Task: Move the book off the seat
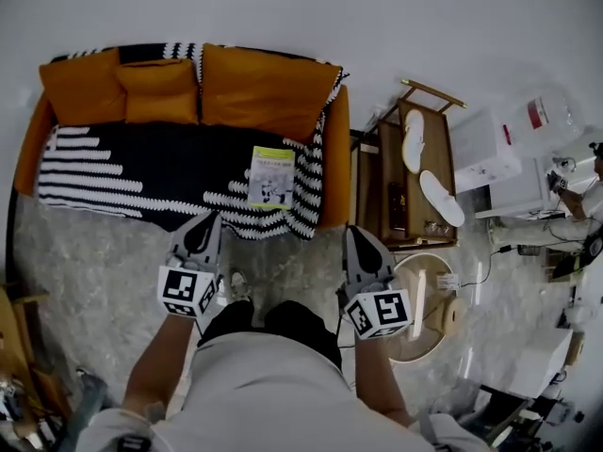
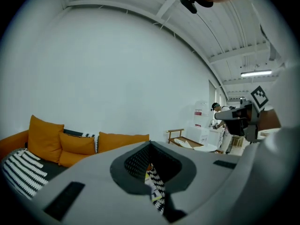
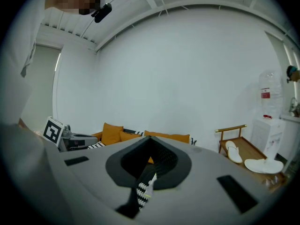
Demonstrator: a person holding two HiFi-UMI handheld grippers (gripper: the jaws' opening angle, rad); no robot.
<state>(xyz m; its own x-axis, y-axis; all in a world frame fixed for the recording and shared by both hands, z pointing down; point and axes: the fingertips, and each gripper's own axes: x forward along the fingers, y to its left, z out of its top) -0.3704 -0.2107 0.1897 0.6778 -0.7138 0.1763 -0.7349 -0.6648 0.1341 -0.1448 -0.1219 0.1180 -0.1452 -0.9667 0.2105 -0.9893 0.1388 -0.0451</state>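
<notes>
A thin book with a yellow-green cover lies flat on the right part of the sofa seat, on a black-and-white striped blanket. Orange cushions line the sofa back. Both grippers hover over the floor in front of the sofa, short of the book and apart from it. My left gripper points at the seat's front edge, left of the book, jaws together with nothing held. My right gripper sits off the sofa's right arm, jaws likewise together and empty. In both gripper views the closed jaws hide most of the seat.
A wooden rack with two white slippers stands right of the sofa. A round wooden piece lies on the floor by my right gripper. White cabinets and another person are at the far right.
</notes>
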